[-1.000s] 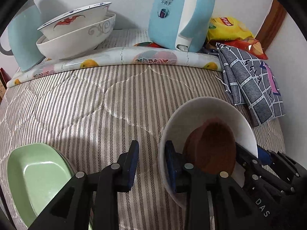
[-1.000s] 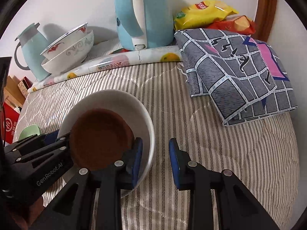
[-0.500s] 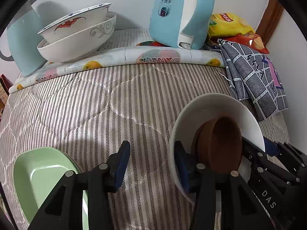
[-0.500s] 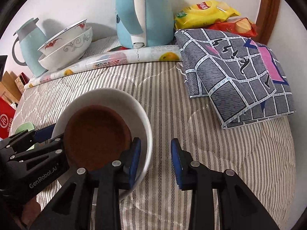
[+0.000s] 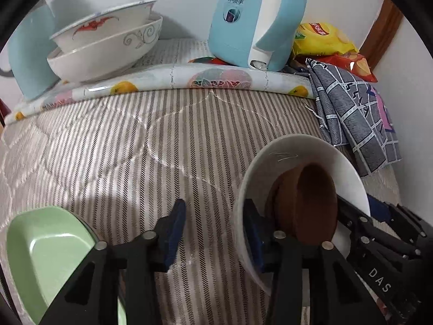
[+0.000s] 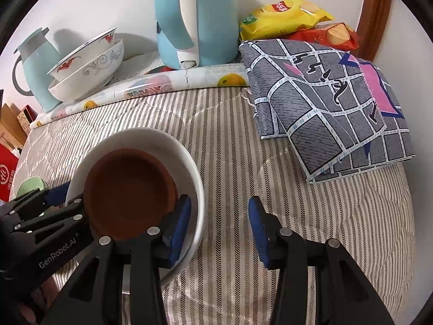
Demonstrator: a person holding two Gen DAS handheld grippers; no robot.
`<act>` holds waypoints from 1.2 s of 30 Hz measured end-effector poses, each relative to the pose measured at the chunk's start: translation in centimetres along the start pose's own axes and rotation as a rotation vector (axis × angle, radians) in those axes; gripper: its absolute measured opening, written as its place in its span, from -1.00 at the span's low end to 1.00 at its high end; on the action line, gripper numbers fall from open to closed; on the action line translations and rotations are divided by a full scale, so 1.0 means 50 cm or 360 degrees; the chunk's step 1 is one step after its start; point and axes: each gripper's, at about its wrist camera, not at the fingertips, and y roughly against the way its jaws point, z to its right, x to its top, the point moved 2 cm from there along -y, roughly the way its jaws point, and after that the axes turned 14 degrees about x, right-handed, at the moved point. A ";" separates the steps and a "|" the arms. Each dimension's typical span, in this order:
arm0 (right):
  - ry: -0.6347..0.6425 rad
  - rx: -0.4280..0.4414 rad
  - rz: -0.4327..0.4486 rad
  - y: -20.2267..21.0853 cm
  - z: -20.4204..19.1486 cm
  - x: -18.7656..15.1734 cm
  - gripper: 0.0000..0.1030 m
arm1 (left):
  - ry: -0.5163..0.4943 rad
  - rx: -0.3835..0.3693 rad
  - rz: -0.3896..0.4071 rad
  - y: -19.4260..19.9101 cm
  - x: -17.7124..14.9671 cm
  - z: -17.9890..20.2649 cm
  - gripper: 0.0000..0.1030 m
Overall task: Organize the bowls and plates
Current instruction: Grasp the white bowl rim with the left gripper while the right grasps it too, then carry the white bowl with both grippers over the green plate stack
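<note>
Left gripper (image 5: 213,233) jaws are closing astride the white bowl (image 6: 186,157) rim; right gripper (image 6: 219,227) jaws are opening there too. Brown dish (image 6: 127,189) sits nested inside; green dish (image 5: 40,249) near the bed's front-left edge and 2 stacked bowls (image 5: 108,43) at the back seem left.

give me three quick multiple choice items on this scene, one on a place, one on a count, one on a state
1. Where does the brown dish sit?
A. inside the white bowl
B. on the grey cloth
C. on top of the kettle

2. How many bowls are in the stack beside the kettle?
A. one
B. two
C. four

3. How does the kettle stand?
A. lying on its side
B. upside down
C. upright

Answers
1. A: the white bowl rims the dish on all sides in the right wrist view.
2. B: the stack shows a red-patterned bowl nested in a grey-scrolled one.
3. C: its base rests on the fruit-print mat with the handle running up.
</note>
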 end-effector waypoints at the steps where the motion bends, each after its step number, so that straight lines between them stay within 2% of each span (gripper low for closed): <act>1: 0.0002 0.0007 0.0002 0.000 0.000 0.000 -0.15 | 0.0005 -0.0019 -0.0006 -0.001 0.000 0.001 -0.37; 2: 0.0000 0.0015 0.0005 0.000 -0.001 -0.001 -0.16 | 0.0004 -0.0033 -0.0010 0.000 -0.001 0.003 -0.47; 5: 0.0003 0.0061 0.0009 -0.001 -0.008 -0.003 -0.39 | -0.0030 -0.0053 -0.0013 0.005 -0.002 0.018 -0.76; 7: -0.0004 0.0099 0.0009 -0.001 -0.010 -0.005 -0.60 | -0.0049 -0.0041 -0.0005 0.008 -0.003 0.026 -0.79; 11: -0.0008 0.0123 0.0012 -0.001 -0.016 -0.010 -0.77 | -0.0043 -0.0045 0.0002 0.012 -0.004 0.025 -0.79; 24: -0.0130 0.0108 0.0043 0.026 -0.011 -0.054 -0.79 | -0.0085 -0.0054 0.0024 0.047 -0.038 0.033 -0.81; 36: -0.0169 0.0082 0.0111 0.097 -0.037 -0.097 -0.80 | -0.0106 -0.0084 0.0077 0.120 -0.070 0.020 -0.81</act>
